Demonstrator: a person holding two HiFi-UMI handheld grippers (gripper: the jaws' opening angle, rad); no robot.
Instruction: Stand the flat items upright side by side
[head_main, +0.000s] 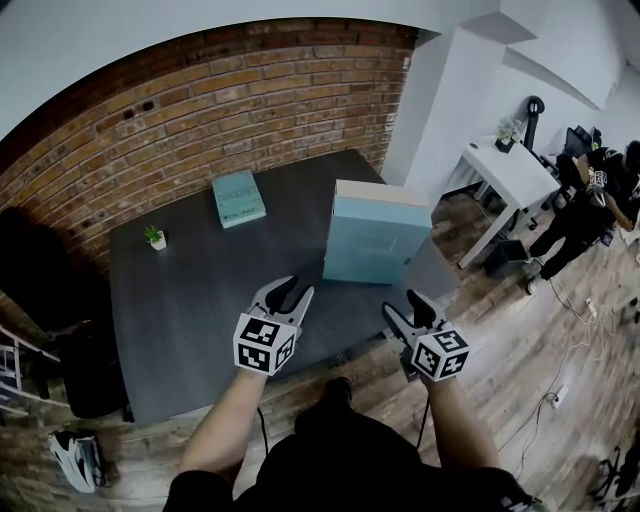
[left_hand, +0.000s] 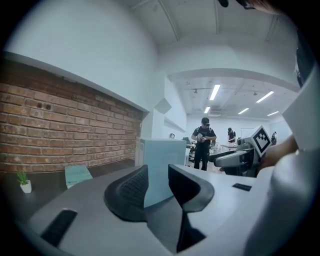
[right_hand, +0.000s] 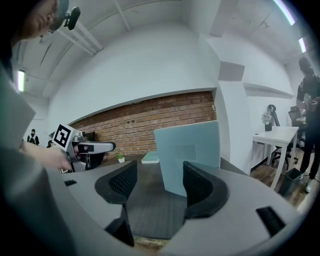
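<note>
table (head_main: 200, 300) | plant (head_main: 154, 238) far left | thin book (head_main: 238, 198) lying flat at the back; probably light, stiff, slick cover; pinch a free edge and tip it up | left tongs (head_main: 288, 292) slightly apart, empty | thick book (head_main: 375, 235) already upright, mid-right | right tongs (head_main: 402, 303) apart, empty, near it

My grippers and what I wore

My left gripper (head_main: 290, 288) and right gripper (head_main: 402, 302) had pale grey bodies and curved black jaws with ribbed pads (left_hand: 131, 192). Each carried a cube (head_main: 264, 344) of black-and-white square markers. A thin black cable (head_main: 262, 425) hung beneath, and I wore a black short-sleeved top (head_main: 200, 488).
</note>
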